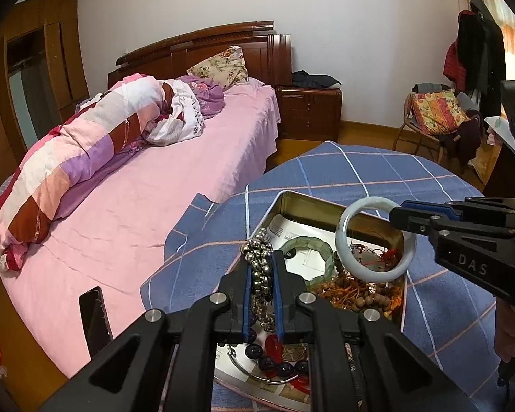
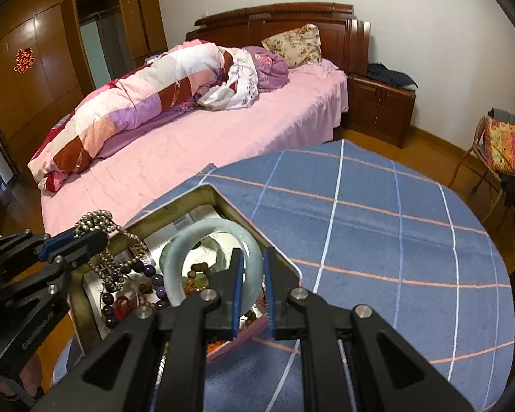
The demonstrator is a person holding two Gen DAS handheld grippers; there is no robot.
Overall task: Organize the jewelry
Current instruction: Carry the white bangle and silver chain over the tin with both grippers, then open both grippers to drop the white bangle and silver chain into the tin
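The left tool (image 1: 261,274) is pinching a strand of small silvery metal beads (image 1: 259,257), which runs up between its blue-padded fingers and bunches above their tips; in the right wrist view the same strand (image 2: 115,240) drapes from that tool down into an open rectangular metal tin (image 2: 223,206). The right tool (image 2: 252,274) grips a pale, milky green jade-like bangle (image 2: 175,271) by its rim, one finger inside the ring and the other outside, holding it above the tin's contents. The tin (image 1: 302,202) sits on a table covered with a blue cloth crossed by white and pink lines (image 1: 377,178). Inside lie a translucent green segmented bracelet (image 1: 309,243), brown wooden beads (image 1: 357,292), dark purple round beads (image 1: 278,365) and a red ornament (image 1: 274,345), on printed paper. A bed with a pink sheet (image 1: 161,199) stands just beside the table.
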